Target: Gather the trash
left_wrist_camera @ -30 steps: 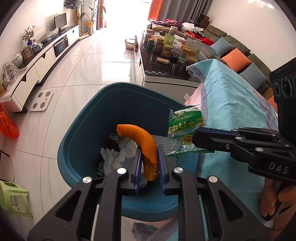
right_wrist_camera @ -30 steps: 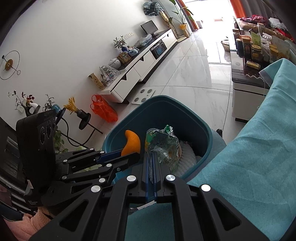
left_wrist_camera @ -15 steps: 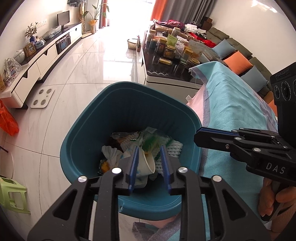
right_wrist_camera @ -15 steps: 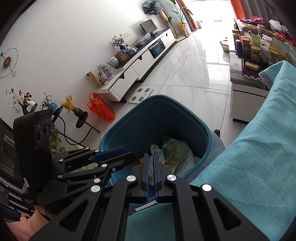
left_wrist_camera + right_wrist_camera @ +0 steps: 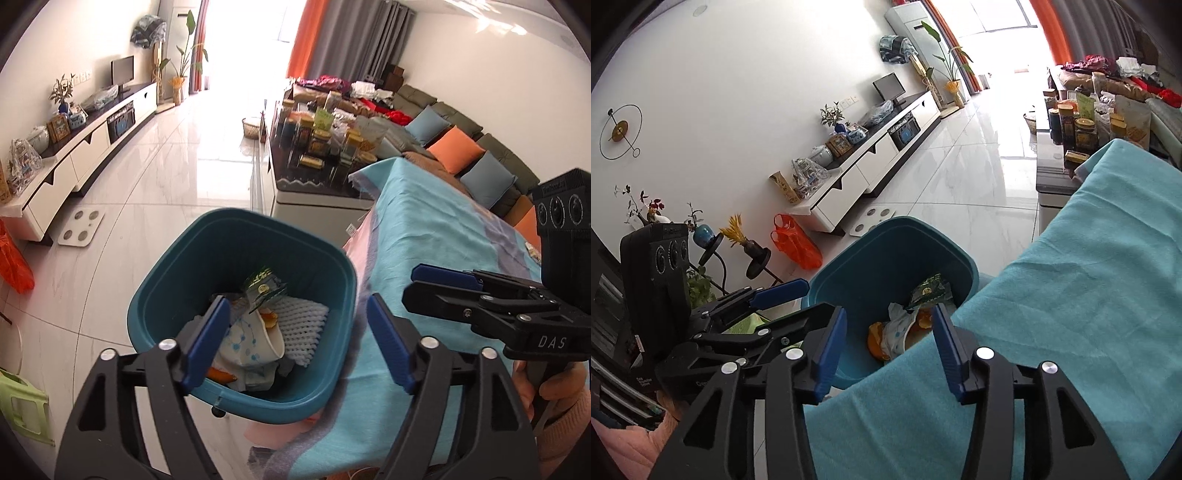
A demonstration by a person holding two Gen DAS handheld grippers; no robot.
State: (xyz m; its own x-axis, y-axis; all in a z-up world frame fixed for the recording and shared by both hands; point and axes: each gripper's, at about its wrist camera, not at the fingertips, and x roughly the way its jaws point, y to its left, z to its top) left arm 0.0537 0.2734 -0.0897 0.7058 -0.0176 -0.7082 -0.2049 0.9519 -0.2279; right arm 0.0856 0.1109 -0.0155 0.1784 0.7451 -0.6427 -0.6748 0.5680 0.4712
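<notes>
— Where do your claws stand?

— Your left claw (image 5: 297, 339) hangs spread wide above the near rim of the blue bin (image 5: 177, 269), with nothing between its blue pads (image 5: 207, 341). Your right claw (image 5: 888, 347) is also parted and empty, over the line where the bin meets the teal cloth (image 5: 1089, 295). In the left view it reaches in from the right side, over the cloth.

— And the trash?

— All in the bin. You can see a green wrapper (image 5: 264, 286) on top toward the far side, a white foam net (image 5: 303, 325) on the right, a paper cup with blue dots (image 5: 251, 341) lying tilted in the middle, and a bit of orange peel (image 5: 219, 374) against the near wall. From the right view, another piece of peel (image 5: 877, 338) sits beside the cup.

— What edges do you have to mind?

— The bin's right rim sits just beside the edge of the cloth-covered counter (image 5: 443, 229); whether they touch, I cannot tell. The cloth's far corner hangs near the dark coffee table (image 5: 317, 184) crowded with jars.

— Open room?

— To your left, a wide run of pale tiled floor (image 5: 177, 155) stretches to the white TV cabinet (image 5: 85, 147). A white scale (image 5: 81, 227) lies on the floor before it, well apart from the bin. A green stool (image 5: 20, 406) stands low on the left.
</notes>
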